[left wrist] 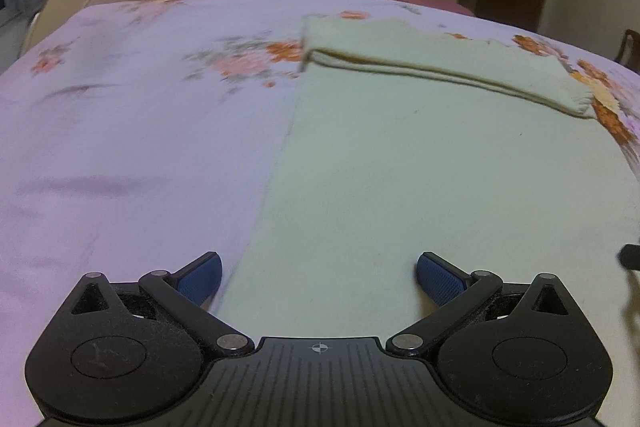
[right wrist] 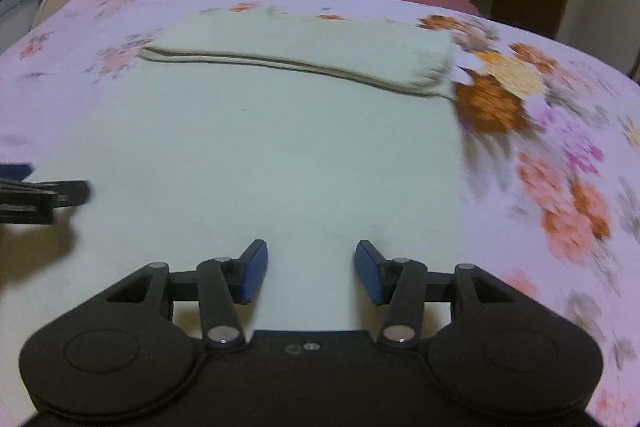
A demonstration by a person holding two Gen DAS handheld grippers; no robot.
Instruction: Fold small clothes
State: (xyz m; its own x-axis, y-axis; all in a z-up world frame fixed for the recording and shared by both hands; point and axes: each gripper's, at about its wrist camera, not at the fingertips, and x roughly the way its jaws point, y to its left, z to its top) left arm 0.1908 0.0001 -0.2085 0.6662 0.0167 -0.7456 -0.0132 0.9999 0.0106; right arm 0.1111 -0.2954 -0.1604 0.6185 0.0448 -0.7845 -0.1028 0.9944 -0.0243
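Pale green cloth (left wrist: 420, 187) lies spread flat on the floral bedsheet (left wrist: 120, 147), its far edge folded back toward the near side into a doubled band (right wrist: 300, 47). Left gripper (left wrist: 319, 279) hangs over the cloth's left edge, jaws wide apart, nothing between them. Right gripper (right wrist: 311, 273) hangs over the cloth's near part, jaws partly apart, empty too. No container shows.
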